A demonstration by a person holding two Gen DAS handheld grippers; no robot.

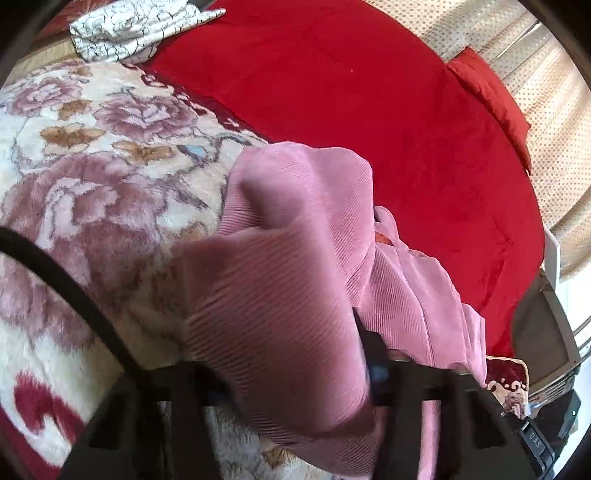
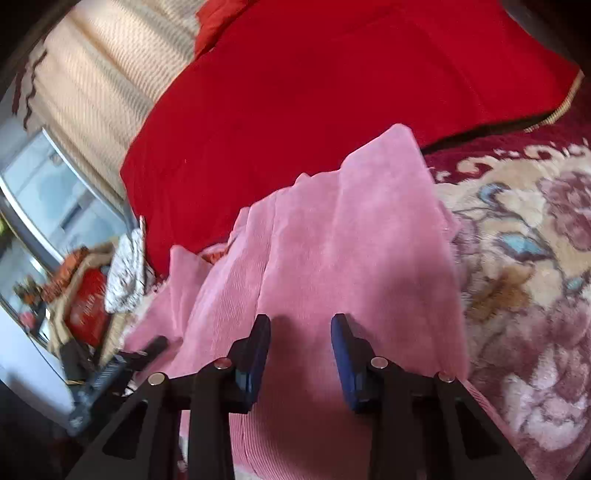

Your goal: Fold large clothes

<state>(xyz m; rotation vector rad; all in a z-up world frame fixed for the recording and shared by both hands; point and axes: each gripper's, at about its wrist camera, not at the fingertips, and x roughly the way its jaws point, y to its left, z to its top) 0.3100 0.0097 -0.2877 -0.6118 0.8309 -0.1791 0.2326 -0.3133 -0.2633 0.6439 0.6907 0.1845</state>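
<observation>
A pink ribbed garment [image 1: 295, 221] lies crumpled on the bed, partly on the floral blanket [image 1: 92, 166] and partly on the red cover [image 1: 332, 92]. A thick raised fold of it fills the gap of my left gripper [image 1: 277, 325] from finger to finger. It hides the left finger, and only the right finger's blue pad [image 1: 373, 365] shows against the cloth. In the right wrist view the same garment [image 2: 351, 240] spreads out ahead. My right gripper [image 2: 301, 319] hovers low over its near part, its blue pads [image 2: 258, 354] apart and bare.
A white cloth with dark crackle lines [image 1: 129, 29] lies at the far end of the bed. A red pillow [image 1: 491, 96] rests by the dotted curtain [image 1: 546, 129]. A window [image 2: 48, 195] and a cluttered stand with red items [image 2: 85, 302] are off the bed's side.
</observation>
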